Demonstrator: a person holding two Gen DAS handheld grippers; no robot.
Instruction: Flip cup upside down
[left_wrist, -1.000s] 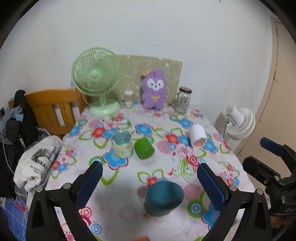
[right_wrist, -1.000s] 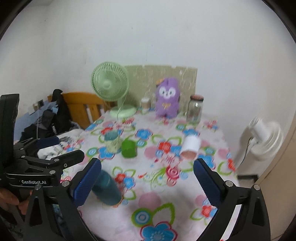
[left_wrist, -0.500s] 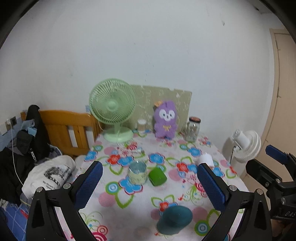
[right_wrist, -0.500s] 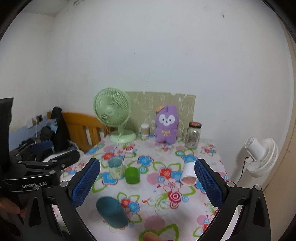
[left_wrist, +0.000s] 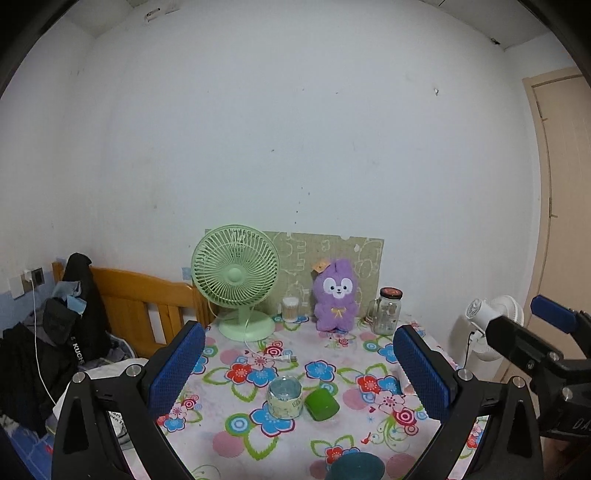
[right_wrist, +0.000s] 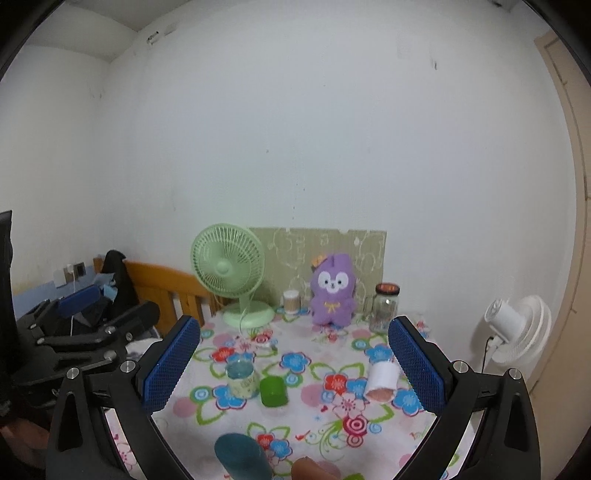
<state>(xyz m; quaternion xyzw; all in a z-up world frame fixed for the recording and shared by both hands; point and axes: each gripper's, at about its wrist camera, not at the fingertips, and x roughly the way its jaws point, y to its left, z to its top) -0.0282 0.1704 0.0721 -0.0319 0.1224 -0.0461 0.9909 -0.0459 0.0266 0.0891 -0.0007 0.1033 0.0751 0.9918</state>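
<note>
Several cups are on the flowered tablecloth (left_wrist: 236, 439). A dark teal cup (left_wrist: 357, 468) stands upside down at the near edge; it also shows in the right wrist view (right_wrist: 242, 458). A green cup (left_wrist: 321, 404) lies on its side beside an upright pale patterned cup (left_wrist: 283, 397). A white cup (right_wrist: 382, 377) lies on its side at the right. My left gripper (left_wrist: 299, 373) is open and empty, held above the near table. My right gripper (right_wrist: 293, 363) is open and empty too.
A green desk fan (left_wrist: 236, 277), a purple plush toy (left_wrist: 335, 295), a glass jar (left_wrist: 386, 312) and a small swab container (left_wrist: 290, 308) stand along the back wall. A wooden bed frame (left_wrist: 140, 306) with clothes is at the left. A white floor fan (right_wrist: 517, 328) stands at the right.
Both grippers have risen and pulled back from the table, so the cups sit lower and smaller in view. Both stay open. The cups have not moved.
</note>
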